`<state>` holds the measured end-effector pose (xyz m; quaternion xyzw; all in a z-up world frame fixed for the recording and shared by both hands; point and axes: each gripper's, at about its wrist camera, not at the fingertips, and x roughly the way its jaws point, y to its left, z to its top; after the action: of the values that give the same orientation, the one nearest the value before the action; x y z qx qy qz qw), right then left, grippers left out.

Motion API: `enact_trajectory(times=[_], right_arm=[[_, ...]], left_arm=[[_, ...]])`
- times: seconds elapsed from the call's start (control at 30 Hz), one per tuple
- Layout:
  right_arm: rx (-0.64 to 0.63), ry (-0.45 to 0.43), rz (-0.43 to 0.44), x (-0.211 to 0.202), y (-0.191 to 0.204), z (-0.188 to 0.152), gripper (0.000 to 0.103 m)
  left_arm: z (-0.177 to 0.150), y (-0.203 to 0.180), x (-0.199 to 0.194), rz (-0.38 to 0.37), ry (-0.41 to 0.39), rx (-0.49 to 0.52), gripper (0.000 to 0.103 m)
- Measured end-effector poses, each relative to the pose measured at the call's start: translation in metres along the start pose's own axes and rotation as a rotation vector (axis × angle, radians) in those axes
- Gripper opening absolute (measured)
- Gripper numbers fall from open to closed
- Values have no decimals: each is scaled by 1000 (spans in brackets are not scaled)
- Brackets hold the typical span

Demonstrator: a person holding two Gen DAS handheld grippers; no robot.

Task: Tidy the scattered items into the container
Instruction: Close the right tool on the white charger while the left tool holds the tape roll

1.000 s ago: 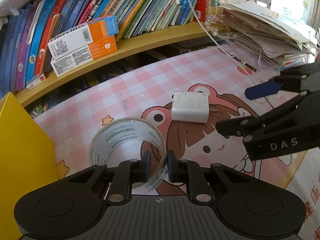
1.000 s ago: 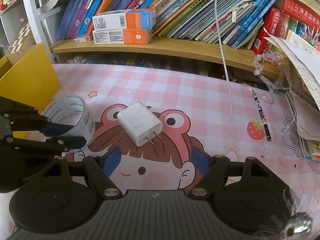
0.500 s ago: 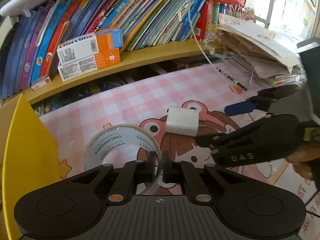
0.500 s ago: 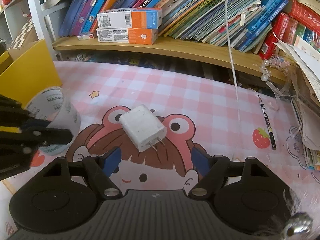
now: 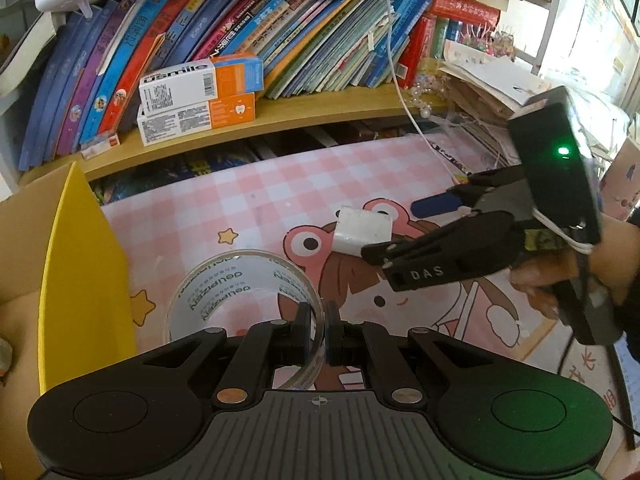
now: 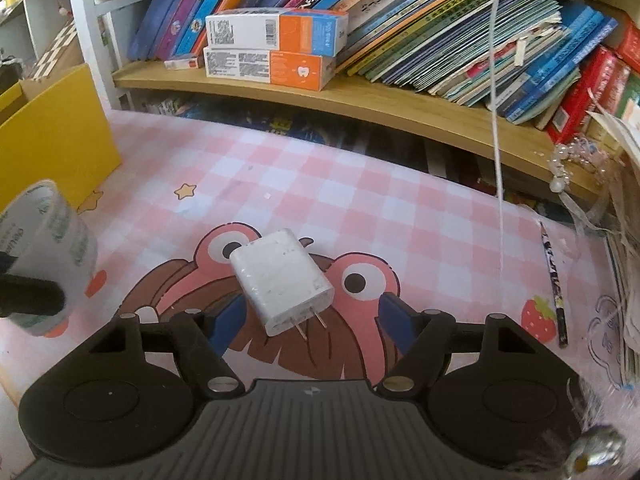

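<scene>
Left gripper pinching the tape roll, right gripper closing around the charger

The left gripper (image 5: 318, 330) is clamping the wall of the clear tape roll (image 5: 244, 284) beside the yellow container (image 5: 80, 280). The right gripper (image 6: 310, 318) is narrowing its jaws around the white charger (image 6: 282, 276), lying on the pink checked mat (image 6: 320, 184), pads not pressing it.

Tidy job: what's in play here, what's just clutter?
In play:
clear round tape roll, pinched in the left tool
white plug charger, between the closing right tool
yellow box

Clutter:
shelved books
orange-white cartons
patterned pencil
</scene>
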<state>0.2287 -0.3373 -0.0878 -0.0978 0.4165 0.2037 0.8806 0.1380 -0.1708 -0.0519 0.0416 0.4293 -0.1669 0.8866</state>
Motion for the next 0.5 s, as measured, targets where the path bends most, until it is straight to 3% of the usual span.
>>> enact_trajectory(times=[0.2, 0.5], right_arm=[[-19, 11, 20, 8, -1, 2, 72], [-75, 15, 61, 18, 6, 10, 62]], left_arm=[[-1, -1, -2, -2, 0, -1, 5], [-1, 0, -3, -2, 0, -8, 5]])
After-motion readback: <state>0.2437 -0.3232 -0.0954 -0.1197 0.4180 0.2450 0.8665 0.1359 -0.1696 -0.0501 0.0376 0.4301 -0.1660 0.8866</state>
